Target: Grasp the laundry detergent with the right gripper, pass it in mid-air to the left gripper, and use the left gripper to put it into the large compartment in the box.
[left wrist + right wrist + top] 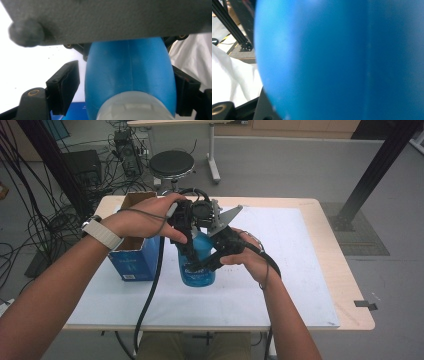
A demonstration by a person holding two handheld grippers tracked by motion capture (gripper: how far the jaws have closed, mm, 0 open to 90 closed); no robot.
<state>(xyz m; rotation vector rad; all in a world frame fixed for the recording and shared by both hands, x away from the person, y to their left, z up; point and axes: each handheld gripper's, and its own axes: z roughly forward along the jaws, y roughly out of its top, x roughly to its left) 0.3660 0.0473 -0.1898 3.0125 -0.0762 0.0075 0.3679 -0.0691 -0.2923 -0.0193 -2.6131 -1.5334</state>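
A blue plastic bottle (198, 270) with a pale cap (135, 106) stands upright on the white table cover (280, 270). My right gripper (209, 264) comes in from the right and is shut on the bottle's body; in the right gripper view the blue wall (342, 60) is right against the camera. My left gripper (191, 247) reaches down over the bottle's top. In the left gripper view its jaws straddle the bottle's shoulder (130, 72). The left pad (65, 90) stands a little off the bottle, and the right pad (185, 96) is at its side.
An open blue cardboard box (131, 260) stands just left of the bottle, under my left wrist. A grey plate (223, 220) on a gripper juts out above the bottle. Beyond the table are a black stool (171, 164), floor cables (45, 220) and a black frame post (380, 165).
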